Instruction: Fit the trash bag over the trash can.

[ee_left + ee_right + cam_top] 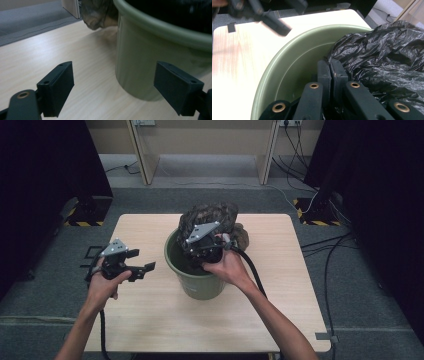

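From the high view, I see my right gripper (207, 251) down in the mouth of the green bucket (197, 287), which stands near the middle of the desk (150, 320). The black bin bag (212, 217) bulges over the bucket's far rim. My left gripper (142, 265) hangs off to the left of the bucket, jaws wide, holding nothing.

In the left gripper view, both jaws stand far apart with only bare desk (75, 45) between them; the bucket (135, 60) wall is just ahead and to the right.

In the right gripper view, the jaws are pressed together at the edge of the bag (382, 60), just inside the bucket (287, 65) rim; I judge they pinch a fold of plastic, though the fold itself is hidden.

To seat the liner well, I'd keep that pinch firm, push the bag deep against the wall, and bring the left gripper to steady the rim so the bucket doesn't tip or slide.
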Demonstrator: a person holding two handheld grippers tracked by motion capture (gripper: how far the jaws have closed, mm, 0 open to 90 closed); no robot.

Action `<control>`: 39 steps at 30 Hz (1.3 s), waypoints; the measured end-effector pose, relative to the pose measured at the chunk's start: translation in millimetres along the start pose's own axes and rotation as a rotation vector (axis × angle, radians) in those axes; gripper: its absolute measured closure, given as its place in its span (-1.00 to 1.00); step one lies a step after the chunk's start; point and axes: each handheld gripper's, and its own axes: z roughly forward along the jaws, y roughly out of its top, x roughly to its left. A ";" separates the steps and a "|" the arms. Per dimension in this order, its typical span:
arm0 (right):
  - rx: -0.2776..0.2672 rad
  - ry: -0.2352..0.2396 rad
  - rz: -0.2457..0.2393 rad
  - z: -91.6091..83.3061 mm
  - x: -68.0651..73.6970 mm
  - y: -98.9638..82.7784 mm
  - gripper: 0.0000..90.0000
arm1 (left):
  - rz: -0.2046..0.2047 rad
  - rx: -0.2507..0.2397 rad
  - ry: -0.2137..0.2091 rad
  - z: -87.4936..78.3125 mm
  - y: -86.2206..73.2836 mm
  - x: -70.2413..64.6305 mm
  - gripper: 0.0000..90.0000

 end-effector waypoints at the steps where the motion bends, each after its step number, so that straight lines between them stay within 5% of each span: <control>1: 0.002 0.002 0.002 0.6 0.2 -0.3 0.95 | -0.006 -0.005 -0.009 0.5 6.5 0.7 -0.65; 7: 0.004 0.022 0.012 3.4 1.3 -2.0 0.92 | 0.011 -0.027 -0.001 3.4 39.2 -3.1 -0.65; 11: 0.000 0.036 0.010 4.5 4.3 -1.9 0.89 | 0.024 -0.023 -0.041 21.0 66.3 -17.2 -0.65; 19: -0.001 0.039 -0.002 6.1 10.9 -0.6 0.86 | 0.040 0.024 -0.065 60.6 89.4 -34.9 -0.56; 21: -0.006 0.039 -0.009 5.9 10.9 -0.3 0.85 | 0.044 0.031 -0.071 64.7 90.7 -35.7 -0.36; 25: -0.036 0.056 -0.001 2.8 10.2 0.1 0.54 | 0.203 0.033 -0.074 75.5 90.3 -42.5 0.43; 28: -0.105 0.074 0.020 -14.9 3.7 0.8 0.23 | 0.241 0.050 -0.101 74.9 86.2 -45.8 0.69; 31: -0.174 -0.001 0.071 -45.1 -12.6 0.6 0.02 | 0.266 0.066 -0.109 70.9 81.7 -48.7 0.77; 33: -0.190 -0.118 0.111 -64.9 -29.7 -1.7 -0.08 | 0.283 0.082 -0.119 67.3 77.9 -50.6 0.78; 34: -0.176 -0.180 0.142 -72.2 -39.2 -3.9 -0.15 | 0.291 0.088 -0.121 65.8 75.7 -52.1 0.79; 35: -0.176 -0.180 0.142 -72.2 -39.2 -3.9 -0.15 | 0.291 0.088 -0.121 65.8 75.7 -52.1 0.79; 36: -0.148 -0.268 0.203 -79.7 -58.7 -10.3 -0.19 | 0.301 0.099 -0.126 63.5 71.8 -54.5 0.79; 39: -0.099 -0.338 0.303 -74.5 -85.7 -22.7 -0.29 | 0.298 0.095 -0.128 62.5 70.0 -55.4 0.77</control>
